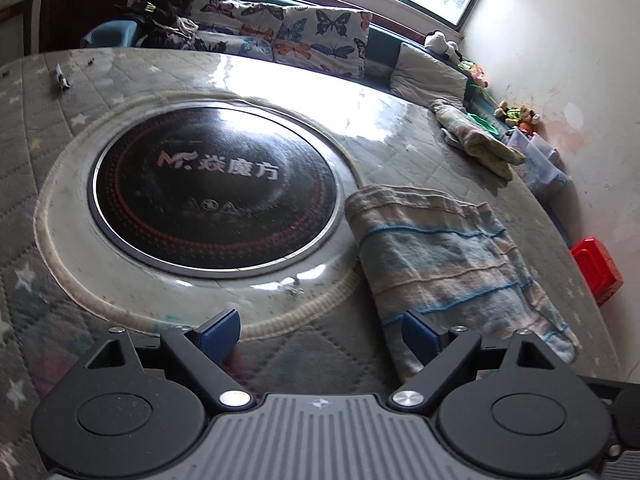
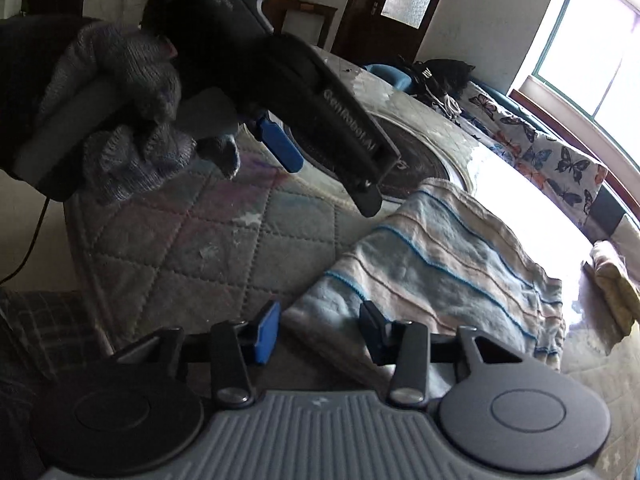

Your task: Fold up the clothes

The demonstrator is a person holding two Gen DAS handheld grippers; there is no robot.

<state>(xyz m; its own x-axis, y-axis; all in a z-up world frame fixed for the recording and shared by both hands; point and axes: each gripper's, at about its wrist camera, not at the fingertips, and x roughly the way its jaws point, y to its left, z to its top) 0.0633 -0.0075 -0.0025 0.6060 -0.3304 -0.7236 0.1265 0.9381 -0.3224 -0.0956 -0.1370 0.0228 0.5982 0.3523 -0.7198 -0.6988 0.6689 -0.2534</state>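
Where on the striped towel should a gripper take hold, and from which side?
Grip the striped towel at its near corner, by the right gripper, coming in low from the table edge. It lies flat on the quilted table cover, so only edges give the open fingers something to pinch.

The left gripper (image 1: 320, 334) has black linkage arms, silver pivot screws, blue finger pads (image 1: 222, 330) and a ribbed grey housing. The right gripper (image 2: 320, 330) looks identical. A grey knitted glove (image 2: 120, 120) covers the left hand; "GenRobot.AI" and "DAS" mark that gripper's body.
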